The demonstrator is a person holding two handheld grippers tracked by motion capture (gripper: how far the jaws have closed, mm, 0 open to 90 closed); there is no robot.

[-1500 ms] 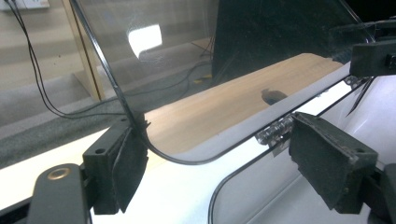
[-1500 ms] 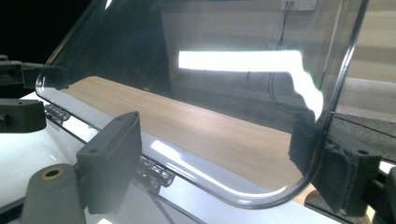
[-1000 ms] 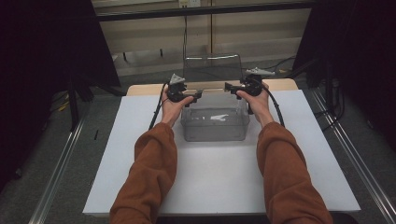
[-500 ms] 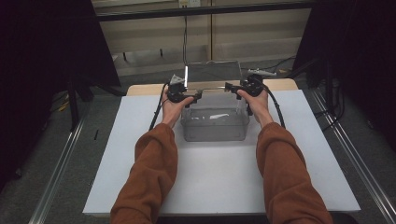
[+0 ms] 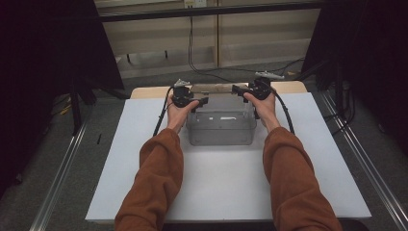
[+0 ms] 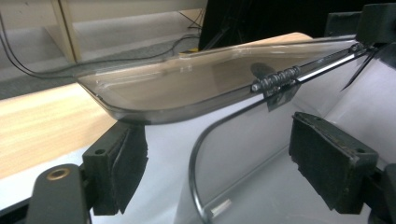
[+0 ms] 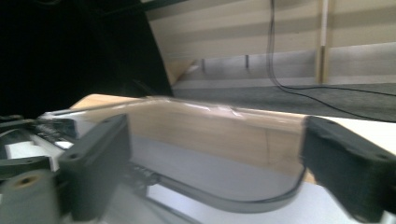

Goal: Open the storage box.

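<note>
A clear plastic box (image 5: 220,126) stands on the white tabletop (image 5: 226,187), with its hinged lid (image 5: 219,88) swung back behind it, close to level. My left gripper (image 5: 195,102) is at the box's far left corner. My right gripper (image 5: 239,90) is at the far right corner. In the left gripper view the left gripper (image 6: 224,168) is open, with the box rim (image 6: 201,140) between its jaws and the lid (image 6: 187,84) and hinge (image 6: 275,80) above them. In the right gripper view the right gripper (image 7: 219,172) is open, its jaws set wide on either side of the lid (image 7: 210,135).
A wooden table edge (image 5: 144,91) shows behind the white board. Cables (image 5: 202,67) trail over the floor beyond it. Metal rails (image 5: 62,173) run along both sides, and dark curtains (image 5: 48,57) hang at left and right.
The lid stood upright a second ago and has swung back and down behind the box. Both grippers have stayed at the box's far corners.
</note>
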